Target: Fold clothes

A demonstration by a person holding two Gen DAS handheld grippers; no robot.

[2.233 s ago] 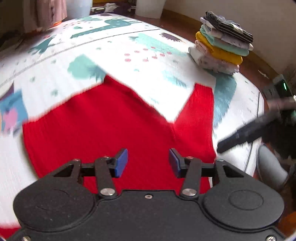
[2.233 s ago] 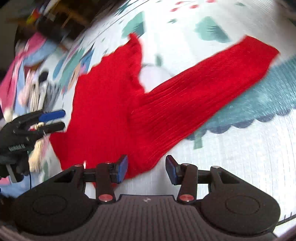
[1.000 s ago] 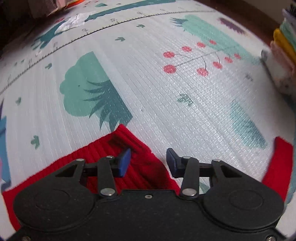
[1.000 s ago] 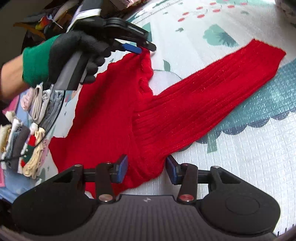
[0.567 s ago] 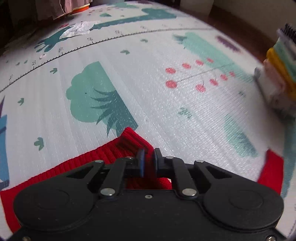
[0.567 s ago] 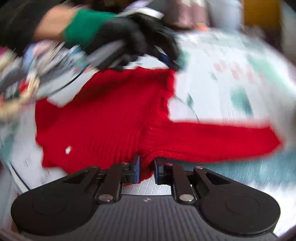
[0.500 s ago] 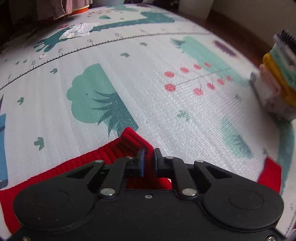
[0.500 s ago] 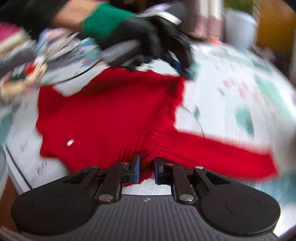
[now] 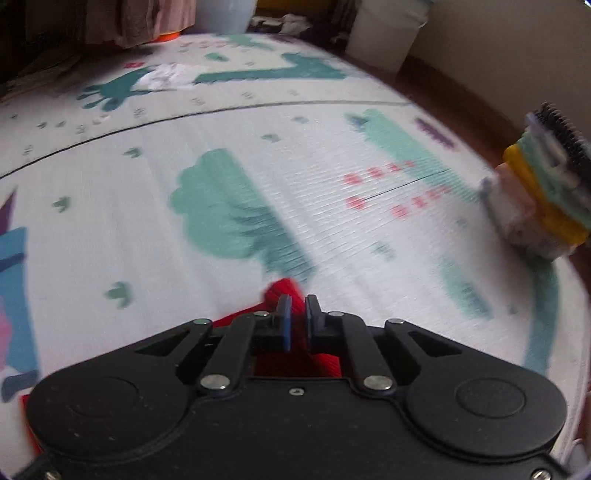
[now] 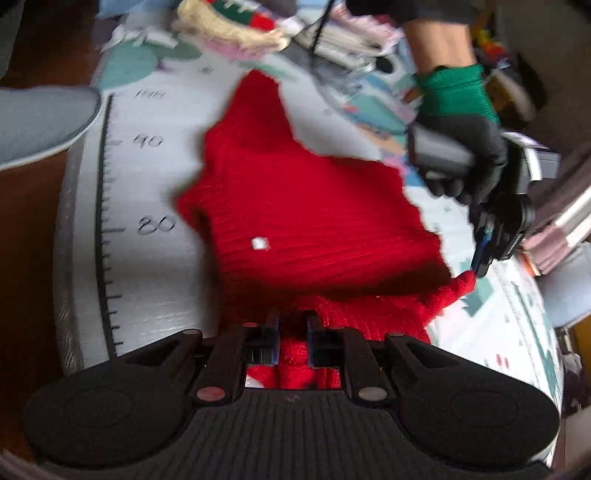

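A red knit sweater (image 10: 314, 218) lies on the printed play mat (image 10: 147, 266), with its near edge lifted. My right gripper (image 10: 291, 325) is shut on a bunched fold of the sweater at the near edge. My left gripper (image 9: 296, 310) is shut on a red corner of the sweater (image 9: 282, 290). In the right wrist view the left gripper (image 10: 484, 254), in a black and green gloved hand, pinches the sweater's far right tip. Most of the sweater is hidden under the left gripper body in the left wrist view.
A stack of folded clothes (image 9: 543, 203) stands at the mat's right edge. A pile of unfolded clothes (image 10: 258, 33) lies at the far end in the right wrist view. A grey cushion (image 10: 37, 122) sits off the mat at left. White containers (image 9: 384, 33) stand beyond the mat.
Both grippers closed on the sweater about half a second ago and still hold it. Both views have swung, and the held edge now lies folded over toward the sweater's body.
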